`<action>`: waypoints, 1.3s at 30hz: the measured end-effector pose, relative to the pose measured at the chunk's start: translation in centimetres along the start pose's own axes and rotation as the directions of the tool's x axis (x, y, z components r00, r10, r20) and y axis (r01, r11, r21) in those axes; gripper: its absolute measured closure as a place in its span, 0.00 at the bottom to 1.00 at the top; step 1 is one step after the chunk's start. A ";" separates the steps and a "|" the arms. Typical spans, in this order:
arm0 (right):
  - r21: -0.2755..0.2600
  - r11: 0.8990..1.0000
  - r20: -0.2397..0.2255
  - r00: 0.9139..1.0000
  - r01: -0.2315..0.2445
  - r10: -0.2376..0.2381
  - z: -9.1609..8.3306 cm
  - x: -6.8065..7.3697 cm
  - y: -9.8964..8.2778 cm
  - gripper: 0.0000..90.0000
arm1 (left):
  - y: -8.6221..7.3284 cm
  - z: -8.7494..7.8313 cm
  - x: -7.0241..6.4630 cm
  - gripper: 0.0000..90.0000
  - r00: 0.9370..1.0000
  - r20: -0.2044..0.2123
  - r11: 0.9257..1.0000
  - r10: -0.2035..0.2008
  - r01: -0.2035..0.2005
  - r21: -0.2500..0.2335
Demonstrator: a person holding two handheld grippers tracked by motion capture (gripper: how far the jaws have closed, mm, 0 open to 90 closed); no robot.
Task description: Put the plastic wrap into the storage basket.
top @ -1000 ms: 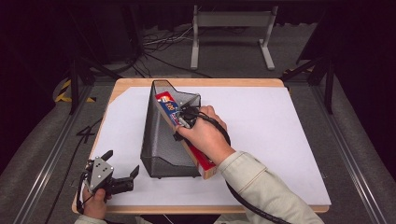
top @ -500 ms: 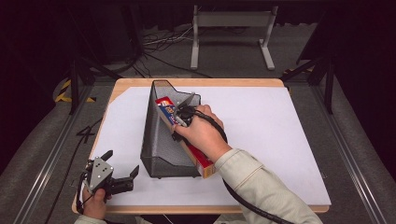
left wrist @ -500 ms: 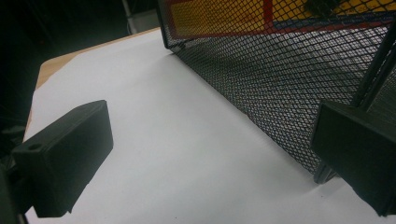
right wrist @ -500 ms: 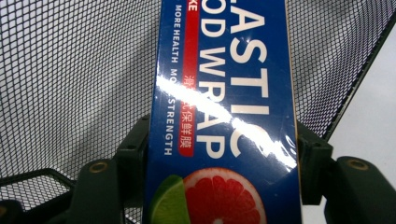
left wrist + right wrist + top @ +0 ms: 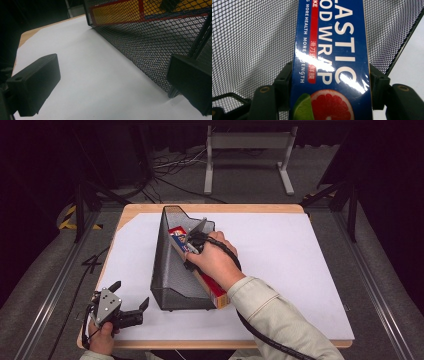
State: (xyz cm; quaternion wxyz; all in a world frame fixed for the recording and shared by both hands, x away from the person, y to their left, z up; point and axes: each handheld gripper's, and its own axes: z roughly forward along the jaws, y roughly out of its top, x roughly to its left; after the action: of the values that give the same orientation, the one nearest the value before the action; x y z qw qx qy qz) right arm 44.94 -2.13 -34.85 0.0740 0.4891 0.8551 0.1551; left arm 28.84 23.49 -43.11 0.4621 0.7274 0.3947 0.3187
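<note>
High view hides the right claw (image 5: 192, 242) under the hand (image 5: 215, 262); its jaws clamp the wrap box (image 5: 332, 62), whose lower end is cut off; the box leans inside the mesh holder (image 5: 172, 270); left claw (image 5: 131, 307) gapes wide, empty, holder just ahead.

A long blue plastic-wrap box (image 5: 205, 275) (white lettering, a grapefruit and lime picture, red and yellow on its side) lies slanted inside a black wire-mesh file holder (image 5: 172, 270). The holder stands upright on the white desk (image 5: 300, 270), its tall end farthest from the person.
</note>
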 end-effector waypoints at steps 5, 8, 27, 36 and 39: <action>-0.003 1.000 -0.004 1.000 0.003 -0.003 0.0 -0.2 0.1 0.41 | 0.0 0.0 0.0 0.00 1.000 0.001 1.000 -0.002 0.002 0.001; -0.020 1.000 -0.004 1.000 0.007 -0.007 -0.1 -0.3 0.0 0.36 | 0.0 0.0 0.0 0.00 1.000 0.000 1.000 0.001 -0.001 0.001; -0.283 0.955 -0.083 0.989 0.090 -0.118 -3.9 -0.9 -1.0 0.18 | 0.0 0.1 0.0 0.00 1.000 -0.001 1.000 0.003 -0.003 -0.003; -0.442 0.890 -0.124 0.975 0.114 -0.187 -6.2 -1.7 -2.5 0.17 | 0.1 0.1 -0.1 0.00 1.000 -0.005 1.000 0.004 -0.004 -0.006; -0.492 0.861 -0.130 0.968 0.127 -0.217 -6.9 -2.1 -3.1 0.17 | 0.1 0.2 -0.1 0.00 1.000 -0.006 1.000 0.004 -0.004 -0.007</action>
State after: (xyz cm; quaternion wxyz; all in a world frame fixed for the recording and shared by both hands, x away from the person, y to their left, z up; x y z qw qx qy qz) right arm 41.54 -6.76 -29.44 0.1287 0.3608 0.8334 0.3984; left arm 28.96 23.29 -43.05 0.4628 0.7257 0.3936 0.3230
